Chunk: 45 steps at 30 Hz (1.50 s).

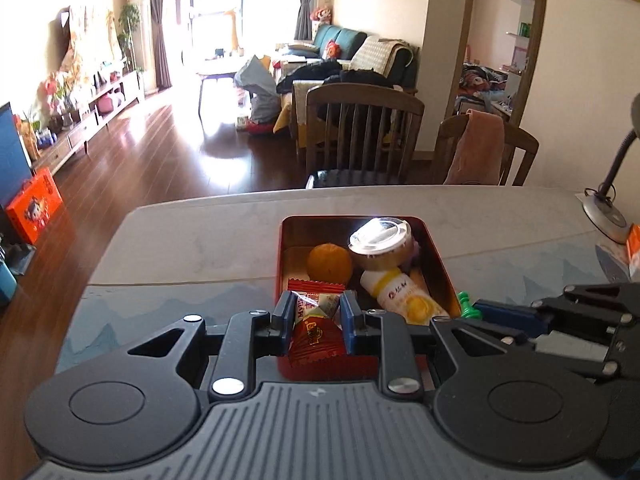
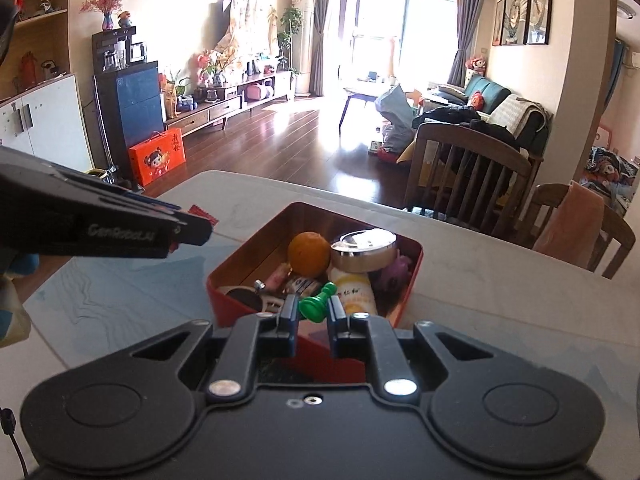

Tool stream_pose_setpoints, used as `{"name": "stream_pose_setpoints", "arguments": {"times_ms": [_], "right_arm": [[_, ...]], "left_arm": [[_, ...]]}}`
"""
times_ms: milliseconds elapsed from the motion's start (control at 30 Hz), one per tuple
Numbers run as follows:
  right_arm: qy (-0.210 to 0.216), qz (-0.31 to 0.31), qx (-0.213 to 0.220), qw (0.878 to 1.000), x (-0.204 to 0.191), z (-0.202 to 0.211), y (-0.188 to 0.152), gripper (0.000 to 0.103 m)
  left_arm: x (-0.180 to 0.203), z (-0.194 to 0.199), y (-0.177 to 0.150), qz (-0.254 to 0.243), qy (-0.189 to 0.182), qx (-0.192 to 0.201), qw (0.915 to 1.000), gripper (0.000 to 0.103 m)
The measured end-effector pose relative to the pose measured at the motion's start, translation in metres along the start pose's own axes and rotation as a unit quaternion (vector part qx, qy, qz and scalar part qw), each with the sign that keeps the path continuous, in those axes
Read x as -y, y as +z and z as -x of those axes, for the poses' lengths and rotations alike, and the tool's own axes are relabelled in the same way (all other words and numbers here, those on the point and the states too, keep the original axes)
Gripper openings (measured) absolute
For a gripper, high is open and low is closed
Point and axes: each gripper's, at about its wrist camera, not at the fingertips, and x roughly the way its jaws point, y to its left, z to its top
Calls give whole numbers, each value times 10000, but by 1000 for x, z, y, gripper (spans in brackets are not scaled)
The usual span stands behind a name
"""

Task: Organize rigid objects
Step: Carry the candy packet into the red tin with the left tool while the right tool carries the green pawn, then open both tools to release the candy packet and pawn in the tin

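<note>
A red tin box [image 1: 436,256] [image 2: 412,276] stands on the table and holds an orange [image 1: 329,263] [image 2: 309,254], a round metal-lidded jar [image 1: 379,243] [image 2: 363,250], a white and yellow bottle [image 1: 404,296] [image 2: 355,289] and other small items. My left gripper [image 1: 315,314] is shut on a red snack packet [image 1: 316,334] above the box's near edge. My right gripper [image 2: 313,312] is shut on a green chess pawn [image 2: 316,302] [image 1: 466,307] over the box's near corner.
The box sits on a grey table [image 1: 200,240] [image 2: 480,280]. A desk lamp base [image 1: 604,216] stands at the table's far right. Wooden chairs [image 1: 360,128] [image 2: 472,168] stand behind the table. The left gripper's body [image 2: 100,220] reaches in at the left of the right wrist view.
</note>
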Motion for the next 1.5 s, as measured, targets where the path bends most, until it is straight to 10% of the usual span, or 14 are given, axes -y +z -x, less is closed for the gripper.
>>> {"name": "stream_pose_setpoints", "arguments": {"times_ms": [633,1500], "right_arm": [[554,426,-535,9961,13,-89,5,14],[727,88,-772,9943,17,-83,5,27]], "left_arm": [[-2,-116,13,307,28,-812,9962,24],[7,-135,8,278,-116,-1262,9915,32]]}}
